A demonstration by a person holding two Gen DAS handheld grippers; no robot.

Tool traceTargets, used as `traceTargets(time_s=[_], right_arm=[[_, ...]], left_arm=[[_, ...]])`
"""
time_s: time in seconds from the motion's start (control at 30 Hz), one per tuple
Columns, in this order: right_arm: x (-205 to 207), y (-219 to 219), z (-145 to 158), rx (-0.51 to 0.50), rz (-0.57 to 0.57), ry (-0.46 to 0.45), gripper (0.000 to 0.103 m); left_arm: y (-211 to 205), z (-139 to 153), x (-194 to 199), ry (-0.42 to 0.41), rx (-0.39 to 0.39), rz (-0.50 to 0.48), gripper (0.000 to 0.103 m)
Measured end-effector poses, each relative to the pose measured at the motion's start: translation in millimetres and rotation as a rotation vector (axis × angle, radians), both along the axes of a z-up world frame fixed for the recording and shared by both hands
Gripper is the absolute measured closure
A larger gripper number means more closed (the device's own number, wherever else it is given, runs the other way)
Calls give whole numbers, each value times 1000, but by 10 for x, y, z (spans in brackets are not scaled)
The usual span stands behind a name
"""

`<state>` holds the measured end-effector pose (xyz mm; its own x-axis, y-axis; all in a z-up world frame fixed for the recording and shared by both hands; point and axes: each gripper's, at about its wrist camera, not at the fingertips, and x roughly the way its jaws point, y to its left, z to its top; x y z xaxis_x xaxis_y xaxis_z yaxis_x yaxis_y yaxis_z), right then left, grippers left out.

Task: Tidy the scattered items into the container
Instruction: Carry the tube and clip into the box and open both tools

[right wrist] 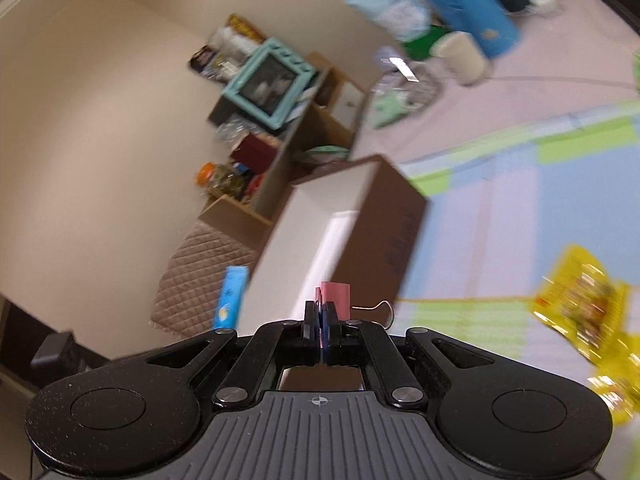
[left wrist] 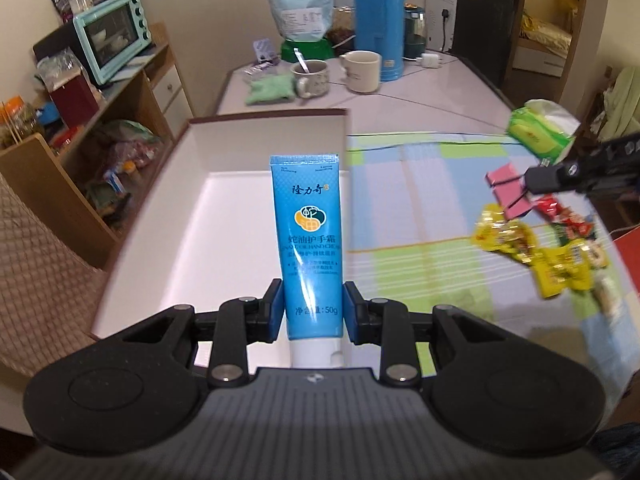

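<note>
The left gripper (left wrist: 313, 308) clamps a blue hand-cream tube (left wrist: 310, 232) near its cap, held above the white-lined box (left wrist: 200, 232), whose visible floor lies bare. The right gripper (right wrist: 321, 322) is pinched narrow on a pink binder clip (right wrist: 336, 298) (view blurred). Yellow snack packets (left wrist: 532, 252) lie near the checked cloth's (left wrist: 420, 216) right edge.

Both handheld tools look alike. The matte black plastic left gripper (left wrist: 313, 309) has a ribbed grey deck with a small crosshair mark, two round black discs at its sides, silver screw heads on the linkage arms, and blue-padded fingers (left wrist: 273, 308). The matching black right gripper (right wrist: 321, 322) shows the same ribbing, discs and silver screws.
</note>
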<state>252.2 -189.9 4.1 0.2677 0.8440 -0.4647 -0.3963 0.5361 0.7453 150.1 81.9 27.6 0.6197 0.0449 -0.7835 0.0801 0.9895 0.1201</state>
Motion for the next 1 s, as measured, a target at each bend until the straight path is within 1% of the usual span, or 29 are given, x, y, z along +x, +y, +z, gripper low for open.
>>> traceTargets(time_s=[0.17, 0.27, 0.37, 0.47, 0.6, 0.77, 1.0], right_arm=[[46, 762, 130, -43, 103, -81, 103], [49, 1231, 122, -103, 189, -121, 103], [58, 1639, 9, -193, 273, -149, 103], [100, 1950, -183, -282, 344, -158, 103], [192, 2232, -452, -390, 405, -159, 103], [289, 2431, -706, -488, 458, -170, 103], [346, 2680, -942, -598, 556, -209, 103]], left_arm=[[459, -1, 179, 8, 64, -41, 77], [658, -64, 283, 38, 87, -84, 77], [825, -164, 404, 83, 107, -136, 77], [927, -328, 529, 129, 135, -187, 77], [1001, -537, 689, 181, 144, -252, 77], [1056, -703, 844, 214, 139, -315, 77], [1128, -920, 1101, 263, 145, -348, 77]])
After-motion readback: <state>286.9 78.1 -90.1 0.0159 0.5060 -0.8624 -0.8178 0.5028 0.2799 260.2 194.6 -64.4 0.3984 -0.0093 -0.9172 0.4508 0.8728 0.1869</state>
